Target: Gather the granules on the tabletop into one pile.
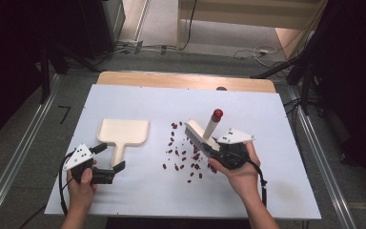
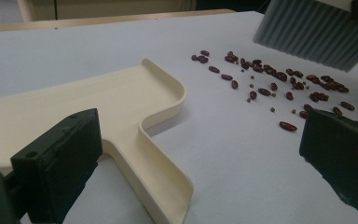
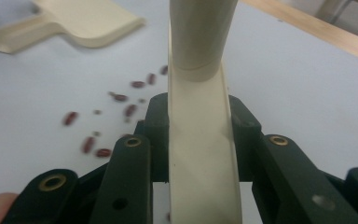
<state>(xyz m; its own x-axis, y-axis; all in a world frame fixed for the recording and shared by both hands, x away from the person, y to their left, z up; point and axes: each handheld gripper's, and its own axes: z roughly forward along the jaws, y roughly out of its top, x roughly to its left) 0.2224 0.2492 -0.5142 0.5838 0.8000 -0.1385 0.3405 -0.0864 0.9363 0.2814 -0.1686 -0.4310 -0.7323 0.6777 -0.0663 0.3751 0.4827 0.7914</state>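
Covering most of the wooden desk [image 1: 181, 80] is a white sheet [image 1: 138, 191], which carries every item in use. Largest on it is the cream dustpan [image 1: 123, 132], lying flat left of centre with its short handle pointing toward the person. The left tongs [image 1: 108, 160] sit at that handle's end; in the left gripper view their black jaws stand spread, one on either side of the handle, with no pad pressing on it. Right of centre, the right tongs [image 1: 208, 151] are pinching the cream body of a hand brush [image 1: 201, 133]; the right gripper view shows both pads pressed against the brush's sides. The brush's handle slants up and away and ends in a red tip [image 1: 217, 114]. Its grey bristles [image 2: 314, 32] hang above the sheet, at the right edge of the spill. Smallest are the red beans [image 1: 183, 155], scattered loose on the sheet between dustpan and brush, well apart from the pan's open edge.
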